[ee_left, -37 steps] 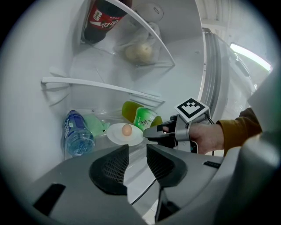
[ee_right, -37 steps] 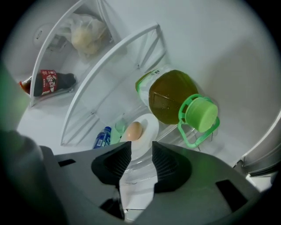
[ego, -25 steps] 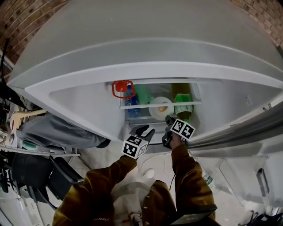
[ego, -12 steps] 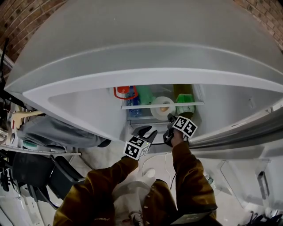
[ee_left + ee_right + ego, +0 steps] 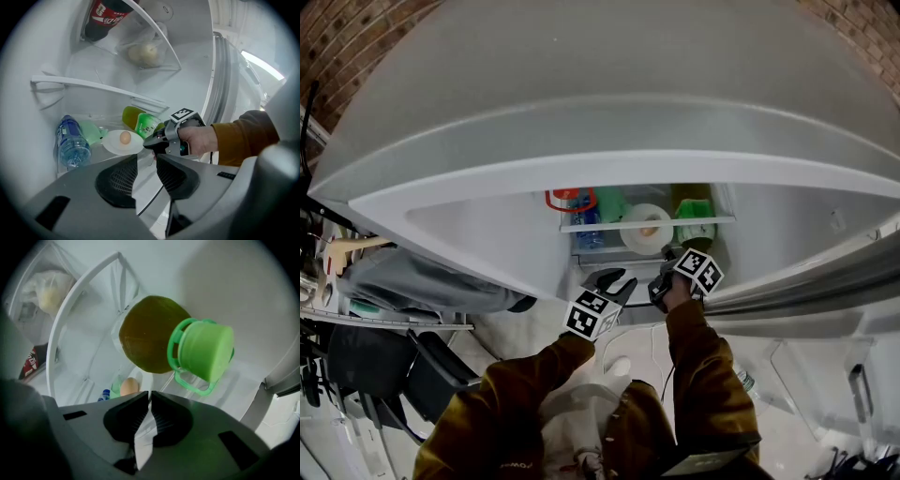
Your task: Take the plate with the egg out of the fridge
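A white plate (image 5: 112, 145) with a brown egg (image 5: 124, 137) on it sits on the fridge's lower shelf, between a water bottle and green bottles. My right gripper (image 5: 149, 144) reaches in from the right. Its jaws have just been closing and are now shut on the plate's near rim (image 5: 142, 444), a thin white edge between the pads. The egg (image 5: 130, 386) shows just beyond the right gripper (image 5: 150, 394). My left gripper (image 5: 146, 161) hangs open in front of the shelf, short of the plate, holding nothing. In the head view both the left gripper (image 5: 617, 277) and the right gripper (image 5: 666, 255) sit below the plate (image 5: 630, 231).
A blue water bottle (image 5: 70, 143) lies left of the plate. Green-capped bottles (image 5: 147, 124) stand close on its right, one (image 5: 206, 350) right above my right jaws. On the shelf above are a cola bottle (image 5: 103, 16) and a bagged pale item (image 5: 143, 54). The fridge's side wall and door seal (image 5: 218, 84) lie to the right.
My right gripper has rolled and edged a little closer to the plate. The left gripper has stayed where it was.
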Tool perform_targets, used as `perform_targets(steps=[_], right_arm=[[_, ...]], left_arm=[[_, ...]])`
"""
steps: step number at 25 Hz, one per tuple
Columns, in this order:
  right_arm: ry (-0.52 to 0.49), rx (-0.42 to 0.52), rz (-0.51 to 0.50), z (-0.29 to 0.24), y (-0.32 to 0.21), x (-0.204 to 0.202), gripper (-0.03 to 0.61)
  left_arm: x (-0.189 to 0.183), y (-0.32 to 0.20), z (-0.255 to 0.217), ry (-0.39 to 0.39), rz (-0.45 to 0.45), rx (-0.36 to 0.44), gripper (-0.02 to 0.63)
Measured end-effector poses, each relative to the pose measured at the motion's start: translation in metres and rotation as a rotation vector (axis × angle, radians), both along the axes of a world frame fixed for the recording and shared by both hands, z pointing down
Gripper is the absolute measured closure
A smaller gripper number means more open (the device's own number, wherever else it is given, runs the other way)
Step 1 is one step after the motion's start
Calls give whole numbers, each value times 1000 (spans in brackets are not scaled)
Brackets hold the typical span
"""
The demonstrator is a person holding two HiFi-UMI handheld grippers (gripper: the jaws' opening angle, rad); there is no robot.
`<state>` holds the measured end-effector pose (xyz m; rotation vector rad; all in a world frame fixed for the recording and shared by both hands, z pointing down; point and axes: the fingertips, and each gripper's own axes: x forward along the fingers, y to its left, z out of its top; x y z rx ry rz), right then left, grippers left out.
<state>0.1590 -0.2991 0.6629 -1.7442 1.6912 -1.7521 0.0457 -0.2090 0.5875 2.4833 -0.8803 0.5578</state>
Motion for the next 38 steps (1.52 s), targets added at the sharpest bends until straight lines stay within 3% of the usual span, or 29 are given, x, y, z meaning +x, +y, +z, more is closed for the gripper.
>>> perform_targets(steps=[12, 20, 31, 38], right_arm=[[-102, 11, 44, -2, 13, -8, 566], [-101, 28, 8, -10, 27, -18, 569], [-195, 41, 8, -9, 42, -25, 571], [-253, 32, -8, -6, 40, -34, 528]], left_arm=[[-2, 3, 5, -2, 12, -11, 502], [2, 9, 7, 2, 19, -15, 502], [5, 13, 7, 6, 19, -14, 502], [4, 16, 7, -1, 19, -12, 502]])
